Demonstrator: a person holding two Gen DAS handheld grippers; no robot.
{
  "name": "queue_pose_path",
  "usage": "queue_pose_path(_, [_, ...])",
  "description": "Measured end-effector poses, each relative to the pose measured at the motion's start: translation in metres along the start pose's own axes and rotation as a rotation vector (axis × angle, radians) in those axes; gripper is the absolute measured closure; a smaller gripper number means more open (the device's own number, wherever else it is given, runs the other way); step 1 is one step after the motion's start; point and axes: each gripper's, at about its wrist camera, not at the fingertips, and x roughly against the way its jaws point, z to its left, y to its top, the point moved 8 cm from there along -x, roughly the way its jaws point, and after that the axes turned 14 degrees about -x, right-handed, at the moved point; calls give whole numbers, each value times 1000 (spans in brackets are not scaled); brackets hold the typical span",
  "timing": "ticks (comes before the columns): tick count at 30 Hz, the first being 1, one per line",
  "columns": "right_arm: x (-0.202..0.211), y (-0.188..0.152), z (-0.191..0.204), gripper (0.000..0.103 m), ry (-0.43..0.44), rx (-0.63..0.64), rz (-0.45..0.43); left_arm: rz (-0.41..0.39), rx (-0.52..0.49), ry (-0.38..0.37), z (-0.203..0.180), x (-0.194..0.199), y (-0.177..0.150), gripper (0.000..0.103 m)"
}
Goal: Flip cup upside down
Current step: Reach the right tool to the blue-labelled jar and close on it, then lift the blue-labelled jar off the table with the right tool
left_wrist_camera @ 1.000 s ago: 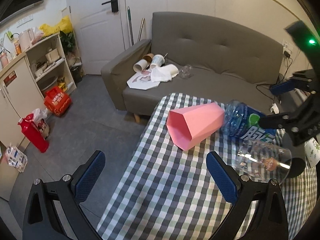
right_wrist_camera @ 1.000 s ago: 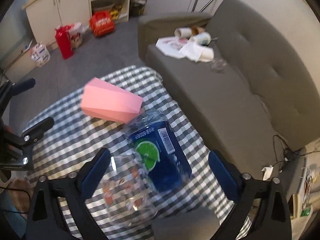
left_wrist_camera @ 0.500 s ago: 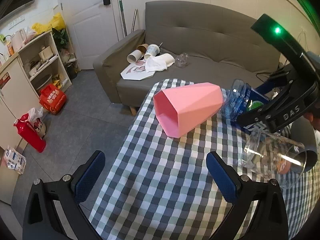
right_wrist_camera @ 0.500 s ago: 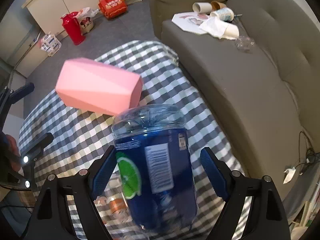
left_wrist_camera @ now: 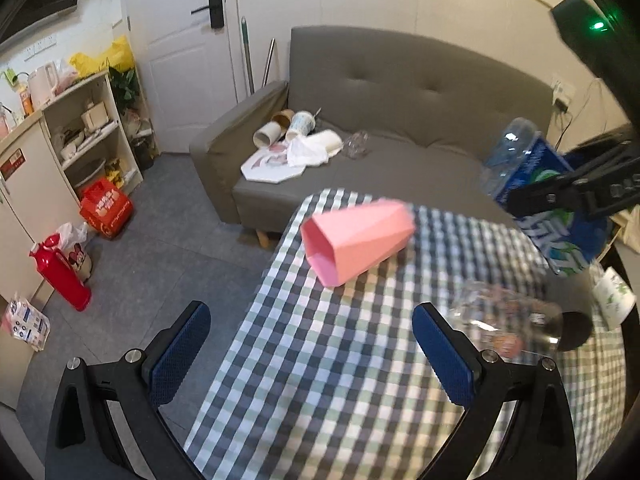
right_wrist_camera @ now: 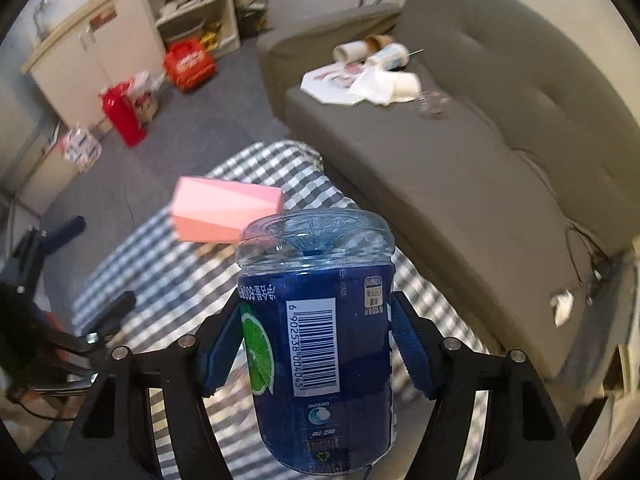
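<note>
the right gripper (right_wrist_camera: 316, 344) is clamping a blue-labelled bottle (right_wrist_camera: 320, 340), lifting it clear of the checked worktop (left_wrist_camera: 340, 380). the left gripper (left_wrist_camera: 308, 360) is hanging wide open and empty. ahead of it, the pink cup (left_wrist_camera: 356, 246) is lying on its side, probably next.

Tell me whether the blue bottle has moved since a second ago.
Yes. The blue bottle, clamped in the right gripper, has risen off the checkered tablecloth.
</note>
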Motion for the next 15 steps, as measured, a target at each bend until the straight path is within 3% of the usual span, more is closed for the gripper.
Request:
queue_pose_path(4, [56, -32, 10, 33, -31, -84, -43, -58, 0, -13, 1, 37, 4, 0])
queue_pose_path(8, [87, -85, 20, 33, -83, -243, -52, -83, -3, -20, 1, 64, -3, 0])
queue_pose_path(15, [53, -188, 34, 33, -65, -546, -15, -59, -23, -25, -9, 78, -40, 0])
